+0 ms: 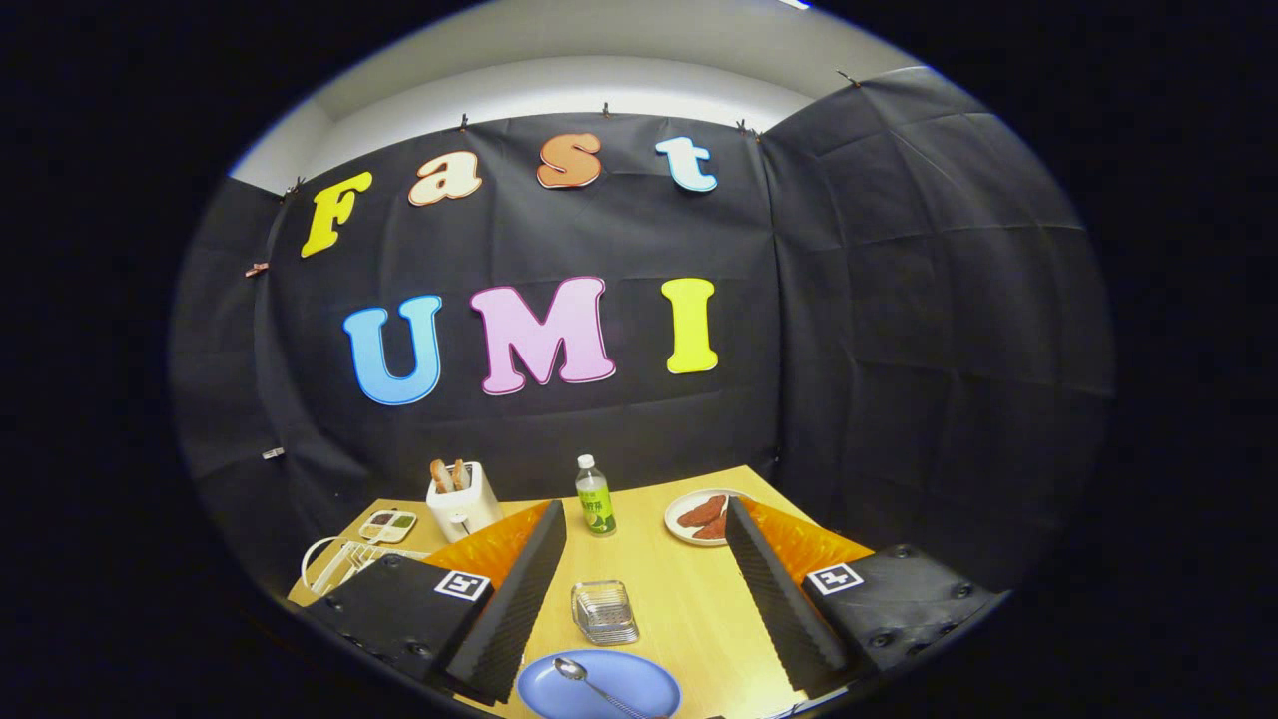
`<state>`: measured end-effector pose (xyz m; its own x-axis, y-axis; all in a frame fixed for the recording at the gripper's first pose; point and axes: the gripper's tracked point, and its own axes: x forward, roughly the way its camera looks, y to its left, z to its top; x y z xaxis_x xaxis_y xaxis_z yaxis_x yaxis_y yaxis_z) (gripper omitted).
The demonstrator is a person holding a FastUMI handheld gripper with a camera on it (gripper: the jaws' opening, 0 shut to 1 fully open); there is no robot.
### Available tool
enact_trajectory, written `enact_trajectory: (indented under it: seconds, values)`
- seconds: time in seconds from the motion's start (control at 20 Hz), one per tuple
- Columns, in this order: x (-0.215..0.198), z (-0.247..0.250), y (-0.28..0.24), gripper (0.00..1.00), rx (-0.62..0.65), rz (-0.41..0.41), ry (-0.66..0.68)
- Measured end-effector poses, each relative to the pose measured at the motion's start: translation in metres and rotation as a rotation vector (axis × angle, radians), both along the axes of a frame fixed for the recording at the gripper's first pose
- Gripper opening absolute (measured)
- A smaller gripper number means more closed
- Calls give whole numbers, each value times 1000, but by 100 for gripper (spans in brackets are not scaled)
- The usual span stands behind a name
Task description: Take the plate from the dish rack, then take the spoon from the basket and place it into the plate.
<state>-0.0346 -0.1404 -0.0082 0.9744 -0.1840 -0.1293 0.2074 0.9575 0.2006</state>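
Blue plate (599, 685) getting cut off at bottom of frame, spoon (596, 683) handle running out with it. Left finger (514, 609) covering part of rack (344, 561) at lower left. Bottle (595, 496) label too small to read.

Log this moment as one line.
gripper: open, holding nothing | spoon: in plate | basket: between fingers, beyond plate

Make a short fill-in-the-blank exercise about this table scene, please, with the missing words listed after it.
1. The metal spoon lies on the round ____ plate.
2. The tool is ____, holding nothing.
3. The small wire basket stands between the tool's two ____.
4. The white toaster holds ____.

Missing words: blue; open; fingers; bread
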Motion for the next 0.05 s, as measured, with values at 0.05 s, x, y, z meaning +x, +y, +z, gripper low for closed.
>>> enact_trajectory:
  seconds: [0.05]
  values:
    - [1,2,-1,98,-2,-1,-4]
